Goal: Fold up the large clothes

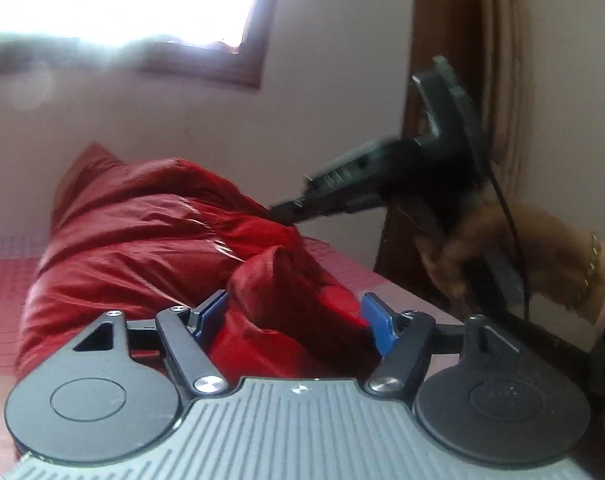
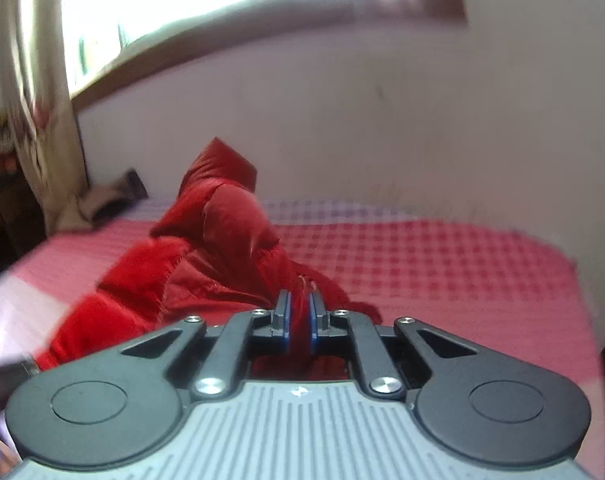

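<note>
A puffy red hooded jacket lies bunched on a bed with a red-checked cover. In the left wrist view my left gripper stands open, its blue pads on either side of a thick fold of the jacket without clearly pinching it. My right gripper is shut on a thin strip of the jacket, red cloth showing between its blue pads. The left wrist view also shows the right gripper meeting the jacket's upper right side, held by a person's hand with a bracelet.
A pale wall with a bright window runs behind the bed. A brown wooden frame stands at the right. A light curtain hangs at the far left beside a dark item on the bed. The checked cover stretches right of the jacket.
</note>
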